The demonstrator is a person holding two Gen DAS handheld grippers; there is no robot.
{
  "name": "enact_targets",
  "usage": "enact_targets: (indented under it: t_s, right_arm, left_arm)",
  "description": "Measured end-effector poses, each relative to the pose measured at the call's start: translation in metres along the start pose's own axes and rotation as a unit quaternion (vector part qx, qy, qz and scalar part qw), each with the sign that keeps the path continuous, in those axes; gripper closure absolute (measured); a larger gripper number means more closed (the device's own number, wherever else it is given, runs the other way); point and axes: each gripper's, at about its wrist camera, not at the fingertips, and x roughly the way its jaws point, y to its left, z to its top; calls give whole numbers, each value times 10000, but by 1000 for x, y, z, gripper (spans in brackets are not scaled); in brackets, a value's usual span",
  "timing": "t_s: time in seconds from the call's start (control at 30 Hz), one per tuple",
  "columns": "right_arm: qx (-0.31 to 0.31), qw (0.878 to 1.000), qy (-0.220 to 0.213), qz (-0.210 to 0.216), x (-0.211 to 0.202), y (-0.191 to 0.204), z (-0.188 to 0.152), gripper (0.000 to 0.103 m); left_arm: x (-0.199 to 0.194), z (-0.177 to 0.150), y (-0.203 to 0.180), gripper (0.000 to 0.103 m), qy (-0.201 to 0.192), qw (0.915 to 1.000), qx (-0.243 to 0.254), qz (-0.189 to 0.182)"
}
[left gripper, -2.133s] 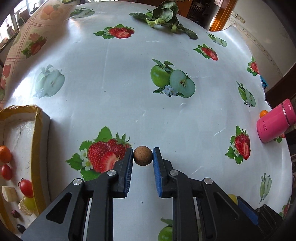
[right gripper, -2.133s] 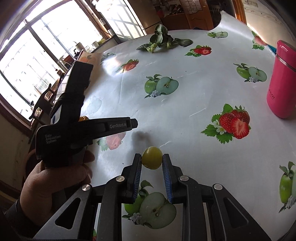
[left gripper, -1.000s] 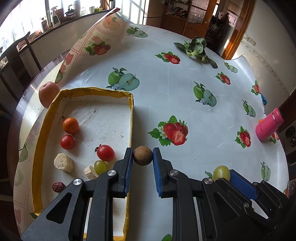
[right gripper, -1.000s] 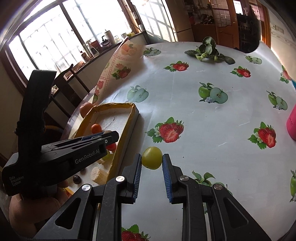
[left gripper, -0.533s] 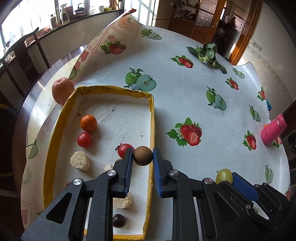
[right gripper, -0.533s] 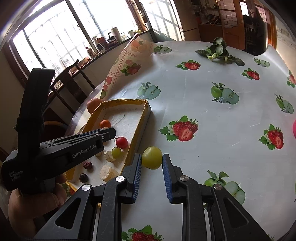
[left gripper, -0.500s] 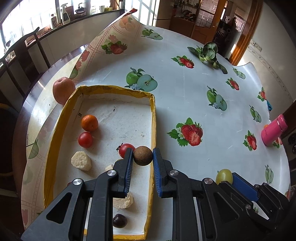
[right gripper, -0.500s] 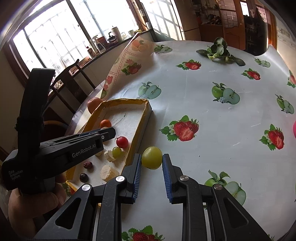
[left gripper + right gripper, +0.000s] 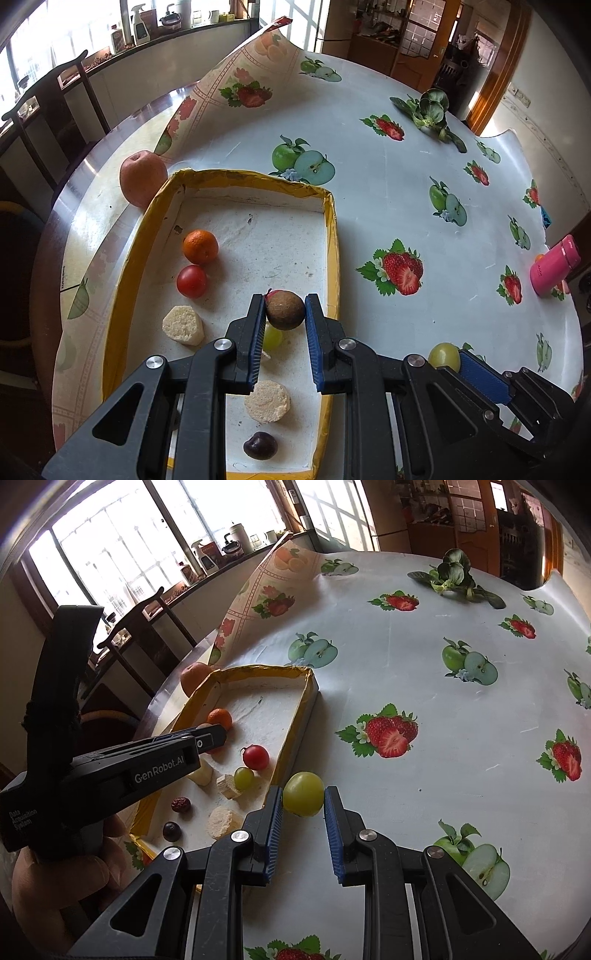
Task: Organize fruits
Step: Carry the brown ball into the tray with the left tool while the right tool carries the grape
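Up front in the left wrist view, the left tongs [image 9: 285, 314] are clenched on a brown round fruit [image 9: 285, 309], held above the inside of a yellow-rimmed tray [image 9: 334, 251] near its right wall. Inside the tray lie a small orange [image 9: 200, 246], a red tomato [image 9: 191, 281], two pale chunks [image 9: 183, 325], a green grape [image 9: 272, 338] partly hidden behind the left finger, and a dark berry [image 9: 260, 445] near the closest edge. A large peach-coloured fruit [image 9: 142, 178] sits outside, touching the tray's far left corner. On the tabletop [image 9: 369, 206], covered with a fruit-print cloth, leafy greens [image 9: 428, 110] lie at the far side and a pink bottle [image 9: 554, 265] stands at the right edge. The right tongs [image 9: 448, 360] show at lower right, gripping a yellow-green fruit [image 9: 443, 356]. Over in the right wrist view, the right tongs [image 9: 303, 801] are clamped on that yellow-green fruit [image 9: 303, 794], held over the cloth just beside the tray's [image 9: 295, 727] right wall, outside it. The left tongs [image 9: 212, 734] reach over the tray from the left, their tip above the orange [image 9: 219, 718]; whatever they hold is hidden here. A second tomato [image 9: 255, 757], the grape [image 9: 244, 778], a red date [image 9: 180, 805] and the dark berry [image 9: 171, 830] lie in the tray.
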Motion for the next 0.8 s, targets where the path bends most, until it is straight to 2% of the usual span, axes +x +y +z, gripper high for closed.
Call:
enact_targets:
  t_s: [0.53,0.8]
  right_arm:
    - [60,9998,127,136,21,8,9,80]
    - [177,9994,108,291,34,12,24,80]
  left_arm:
    - [15,4,25,84,119,9996,-249,89]
    - [29,9,41,84,212,9990,-334,187]
